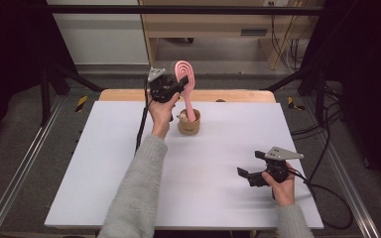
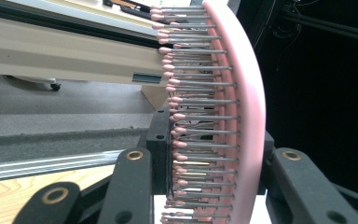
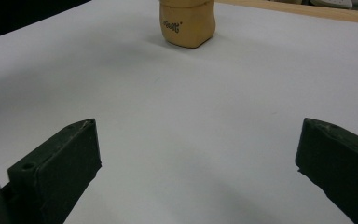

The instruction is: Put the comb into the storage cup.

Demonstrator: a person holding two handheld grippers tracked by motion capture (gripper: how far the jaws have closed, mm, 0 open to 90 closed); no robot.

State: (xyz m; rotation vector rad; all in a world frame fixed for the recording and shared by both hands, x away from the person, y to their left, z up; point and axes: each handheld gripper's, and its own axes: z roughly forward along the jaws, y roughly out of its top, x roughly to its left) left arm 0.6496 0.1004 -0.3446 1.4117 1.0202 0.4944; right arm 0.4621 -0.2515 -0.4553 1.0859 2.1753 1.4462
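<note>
A pink hairbrush (image 1: 185,79) stands upright with its handle down in a tan cup (image 1: 189,124) at the back middle of the white table (image 1: 129,163). My left gripper (image 1: 177,85) is raised beside the cup and shut on the brush's head. In the left gripper view the brush (image 2: 242,93) sits between the jaws, bristles to the left. My right gripper (image 1: 250,167) rests low at the front right, open, nothing between its fingers. The right gripper view has the cup (image 3: 187,21) far ahead across bare table.
A wooden strip (image 1: 238,95) runs along the table's far edge. Black frame posts (image 1: 44,84) stand at both back corners, and cables (image 1: 327,148) trail off the right side. A small object lies in the cup beside the handle.
</note>
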